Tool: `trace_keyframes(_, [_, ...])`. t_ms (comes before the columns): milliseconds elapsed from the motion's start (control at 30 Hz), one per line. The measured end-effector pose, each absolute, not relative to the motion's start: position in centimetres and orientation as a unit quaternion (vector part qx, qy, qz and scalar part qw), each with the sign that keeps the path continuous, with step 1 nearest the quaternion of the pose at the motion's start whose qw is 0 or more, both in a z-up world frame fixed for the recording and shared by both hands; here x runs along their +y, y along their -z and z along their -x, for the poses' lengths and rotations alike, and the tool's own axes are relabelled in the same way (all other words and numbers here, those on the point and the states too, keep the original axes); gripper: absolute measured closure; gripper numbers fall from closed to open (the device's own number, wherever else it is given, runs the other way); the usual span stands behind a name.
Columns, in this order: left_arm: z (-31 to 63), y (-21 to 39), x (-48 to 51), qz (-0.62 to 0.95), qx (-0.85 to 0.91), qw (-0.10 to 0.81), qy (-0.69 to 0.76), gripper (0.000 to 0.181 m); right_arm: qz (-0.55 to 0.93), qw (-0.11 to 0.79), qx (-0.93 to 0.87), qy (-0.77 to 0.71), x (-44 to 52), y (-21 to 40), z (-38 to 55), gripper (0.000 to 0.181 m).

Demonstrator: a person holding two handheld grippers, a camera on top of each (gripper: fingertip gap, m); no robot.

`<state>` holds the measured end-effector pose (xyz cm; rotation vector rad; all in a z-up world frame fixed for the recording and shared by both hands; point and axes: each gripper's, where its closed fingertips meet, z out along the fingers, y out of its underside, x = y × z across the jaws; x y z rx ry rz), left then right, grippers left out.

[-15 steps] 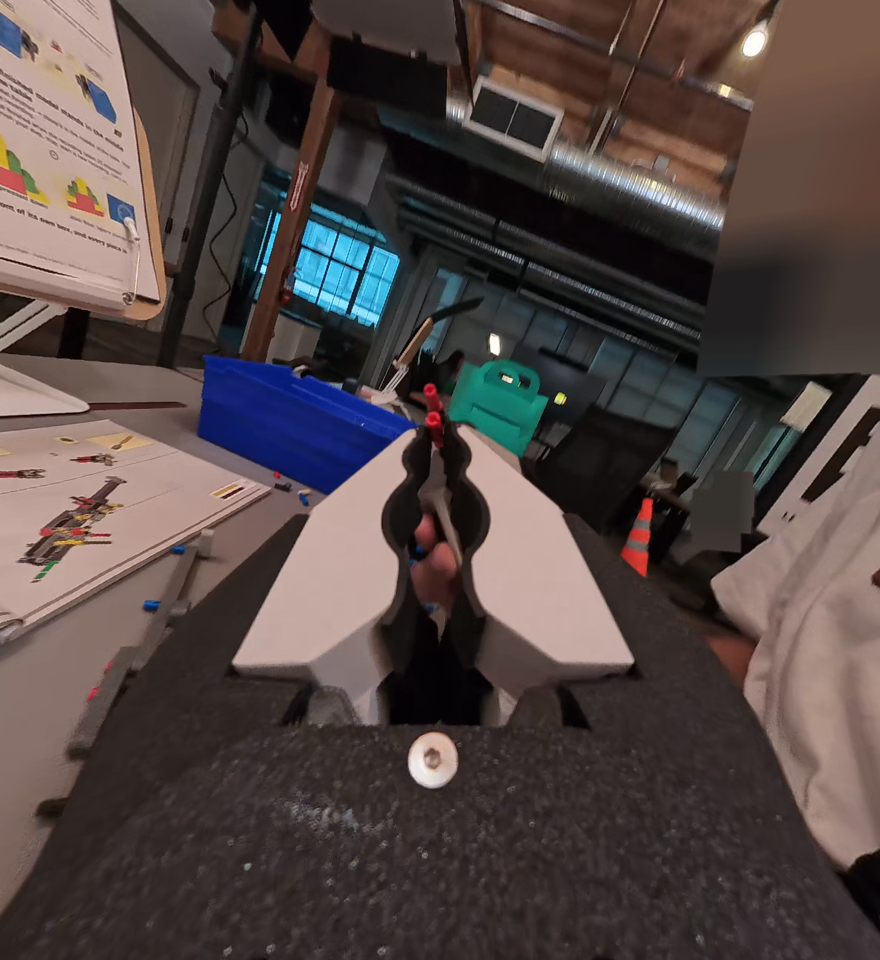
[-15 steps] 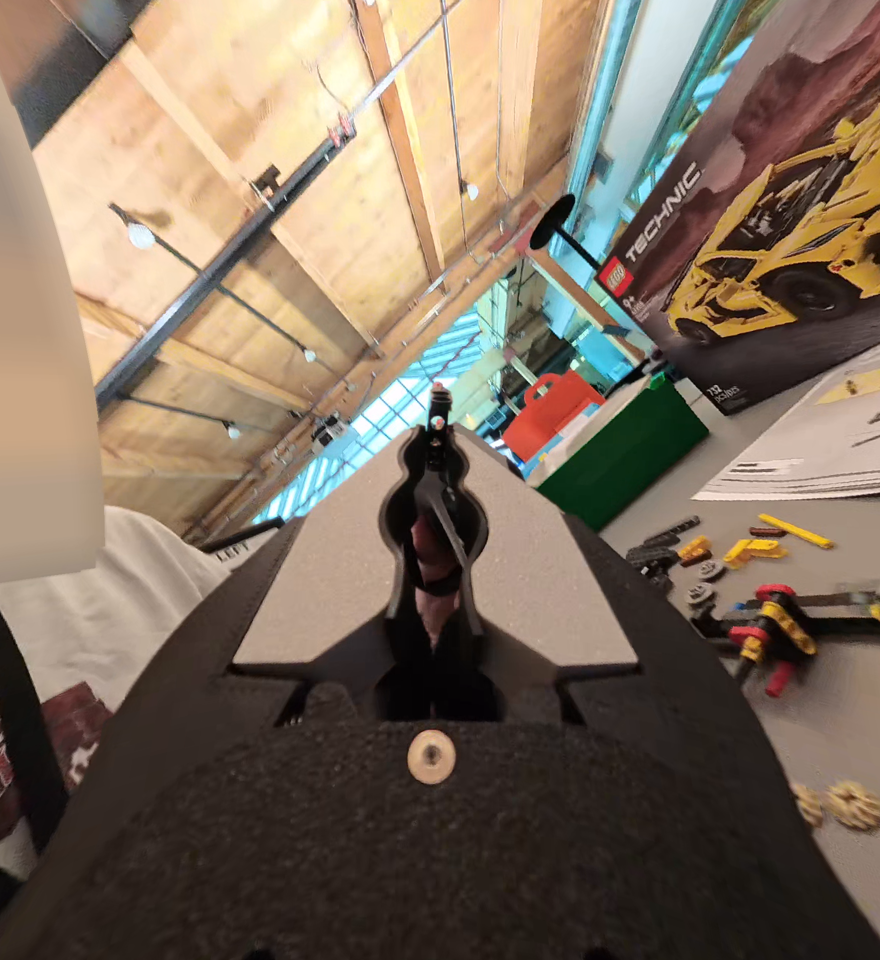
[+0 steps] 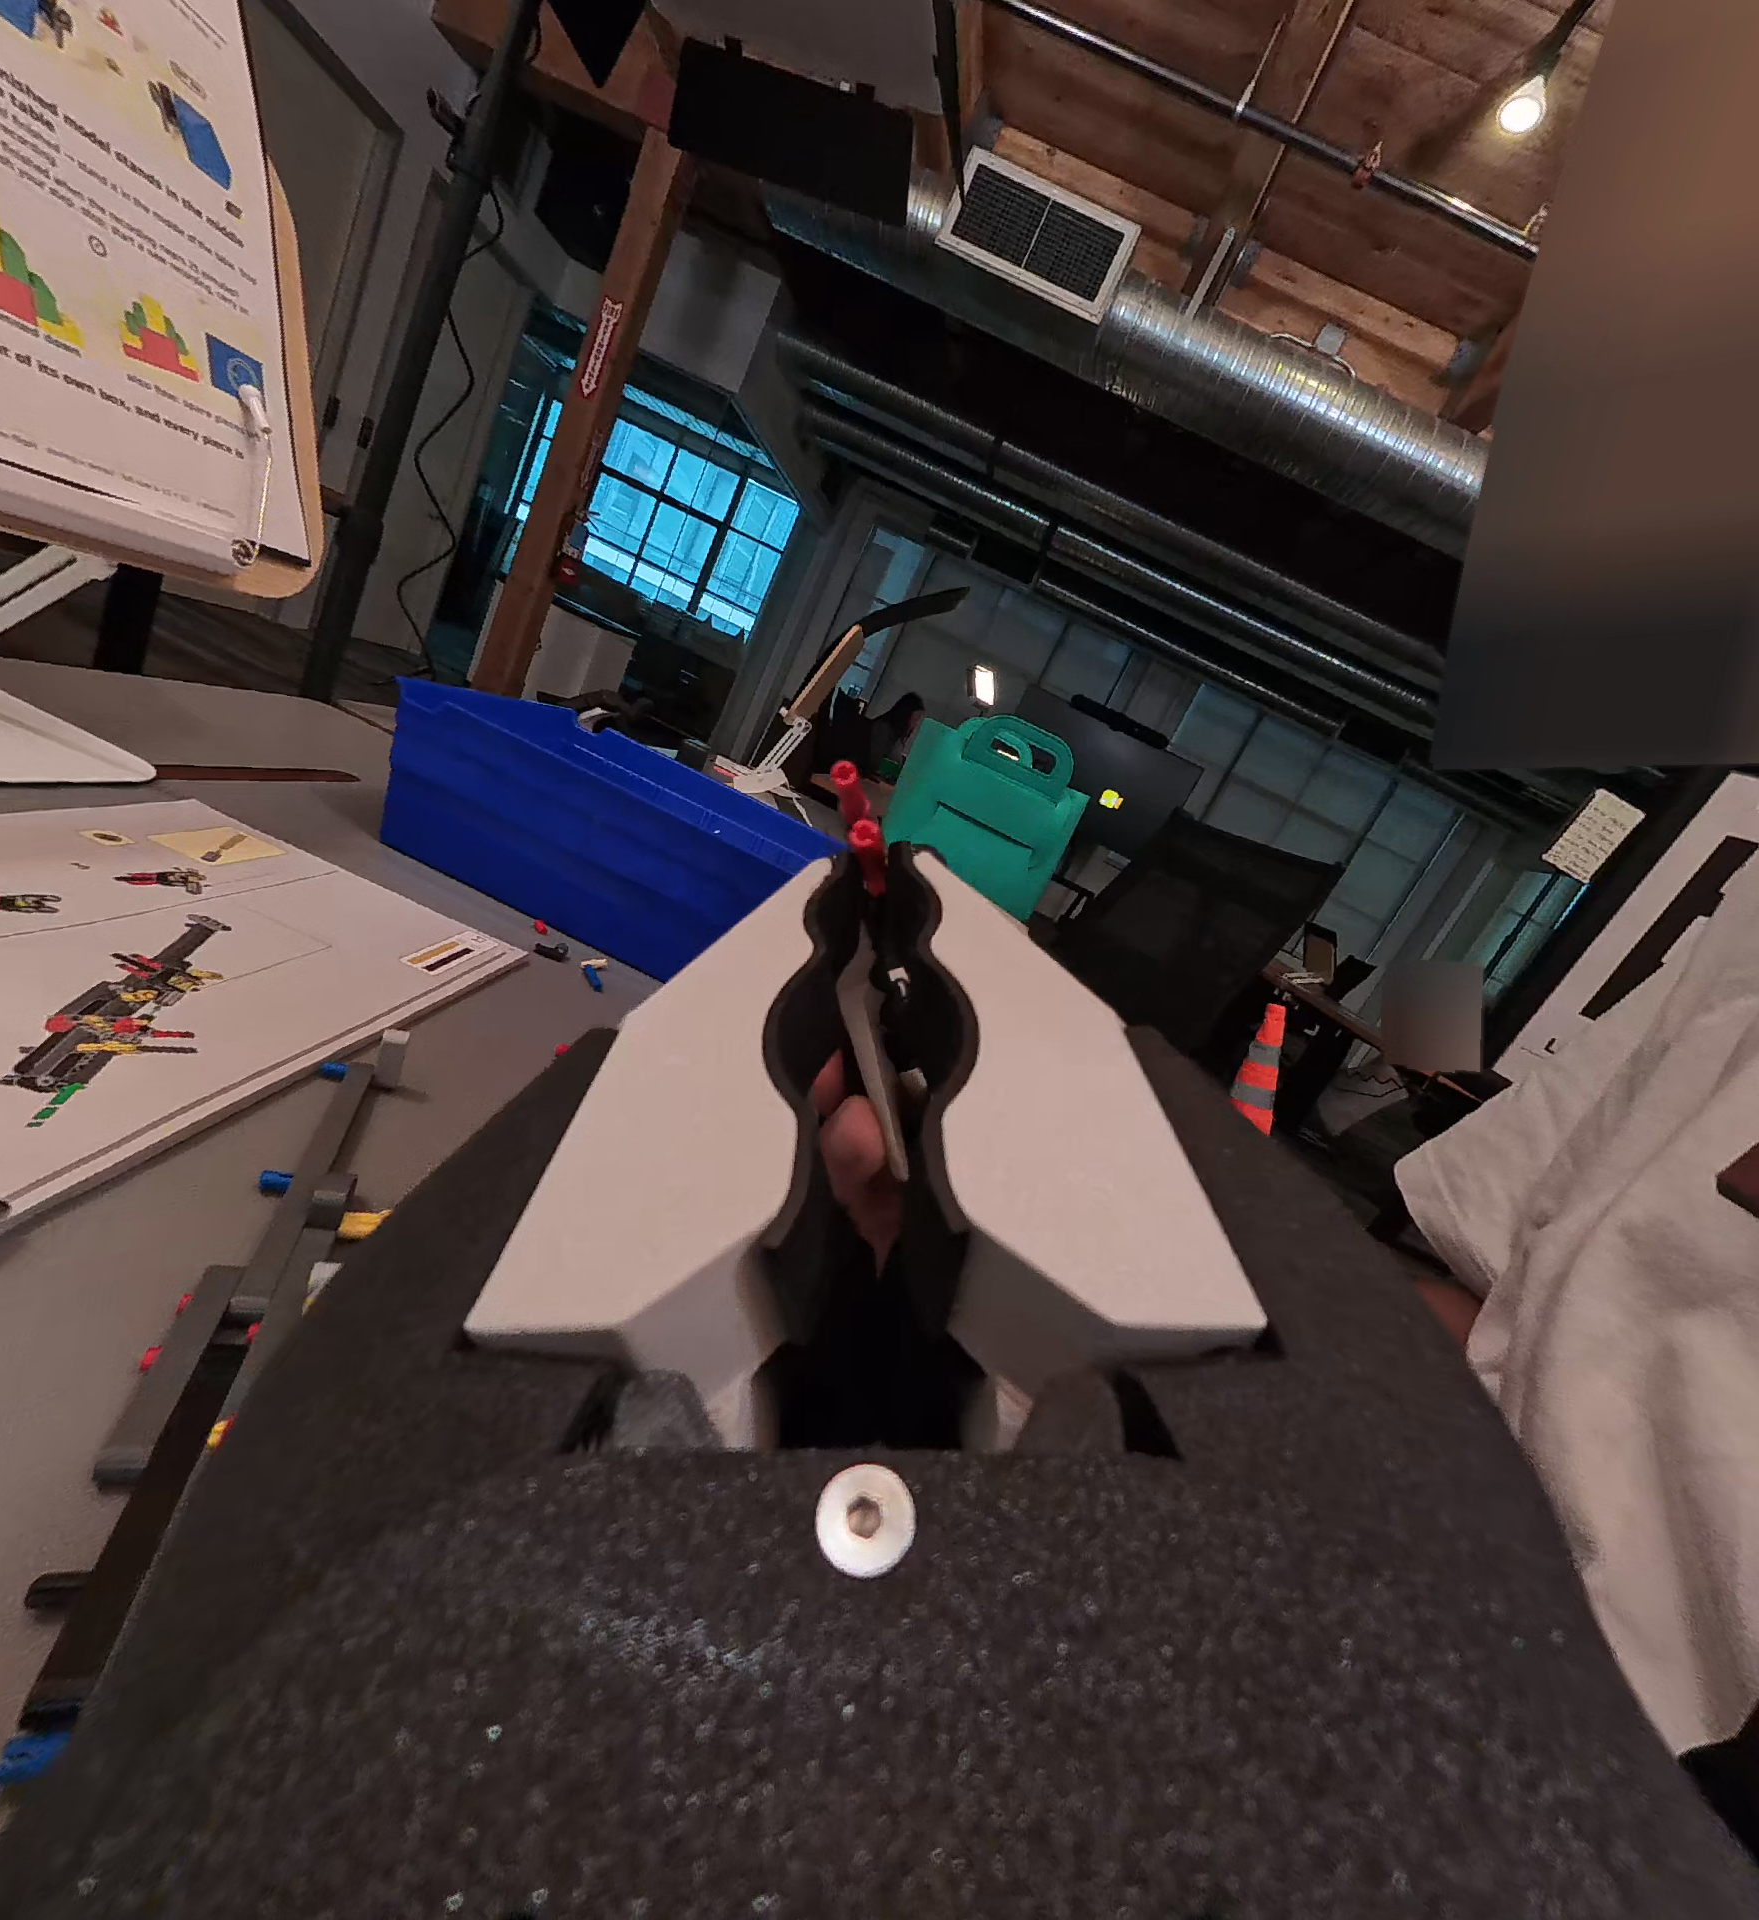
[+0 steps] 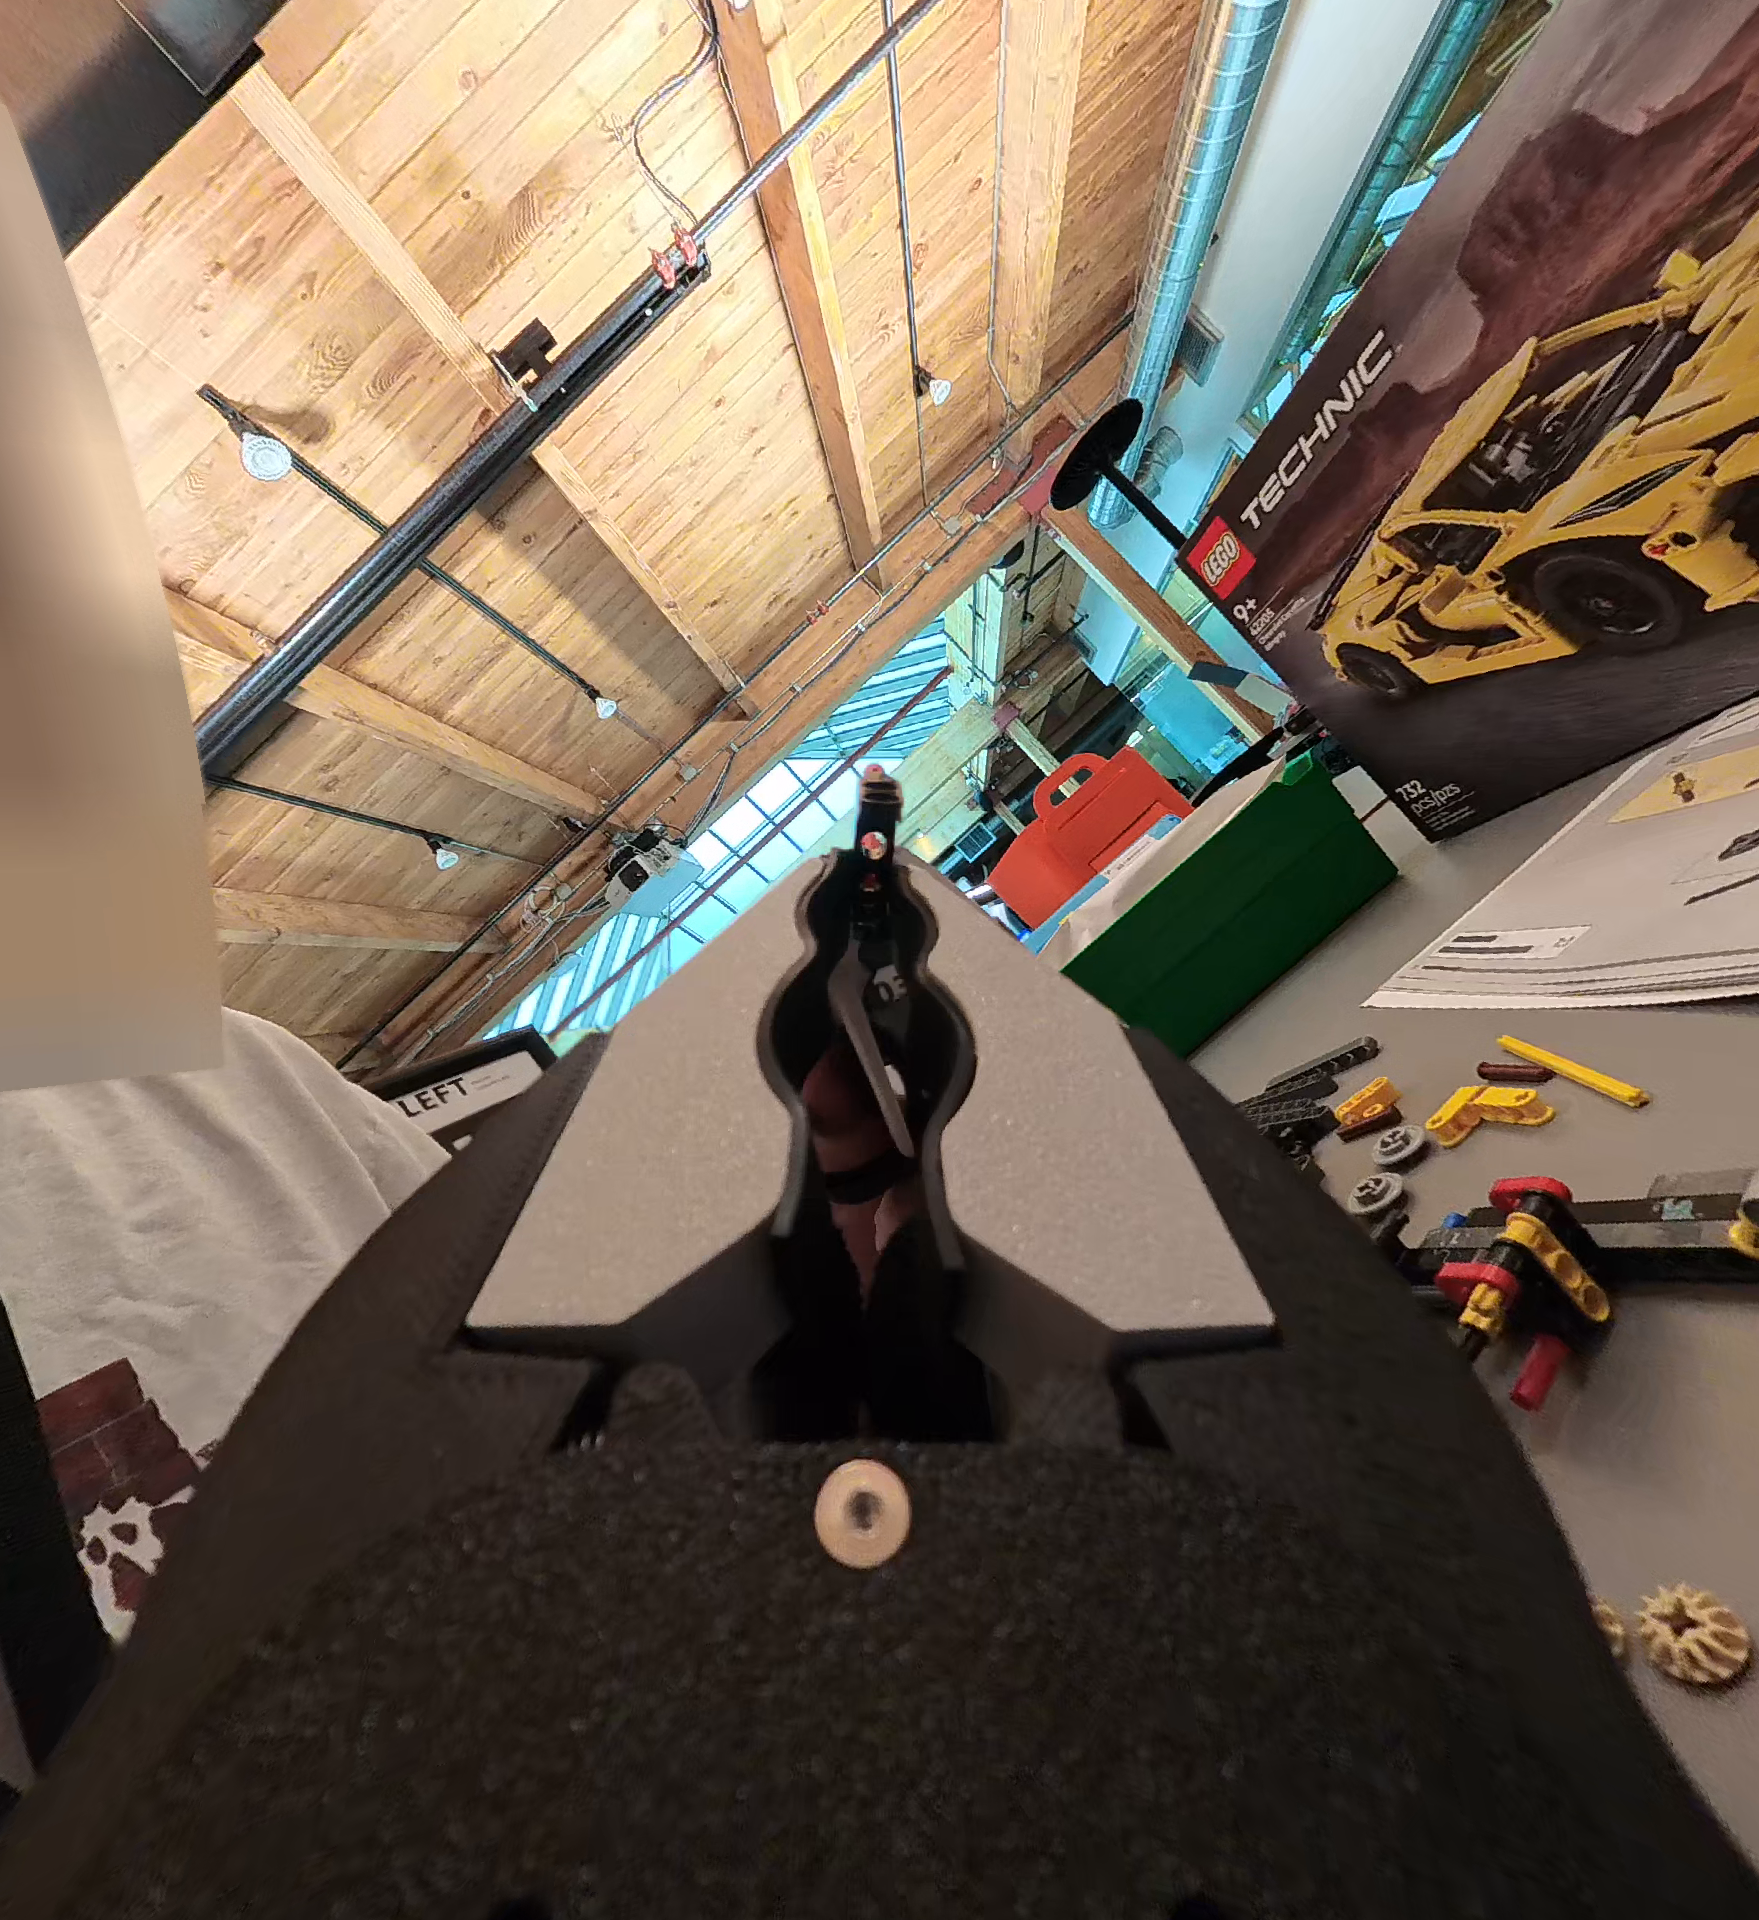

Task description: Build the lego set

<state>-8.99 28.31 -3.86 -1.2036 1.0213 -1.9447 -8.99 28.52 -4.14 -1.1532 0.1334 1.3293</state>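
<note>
Foam-faced left claw (image 3: pixel 873 868) pinches slim red ridged pins (image 3: pixel 859 821).

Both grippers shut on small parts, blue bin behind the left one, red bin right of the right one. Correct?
Not quite: the bin right of the right gripper is green, as the right wrist view shows. The rest stands: both are shut on small parts, and the blue bin sits behind the left gripper.

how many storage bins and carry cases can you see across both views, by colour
blue bin: 1
green bin: 1
teal carry case: 1
orange carry case: 1
total: 4
</note>
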Motion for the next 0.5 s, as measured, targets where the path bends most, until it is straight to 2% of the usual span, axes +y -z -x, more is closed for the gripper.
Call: trace_keyframes(500, [8.84,3.46,28.45,0.458,0.364,0.334,0.739,0.179,0.493,0.640,0.065,-0.586,28.57,3.83,8.98,0.174])
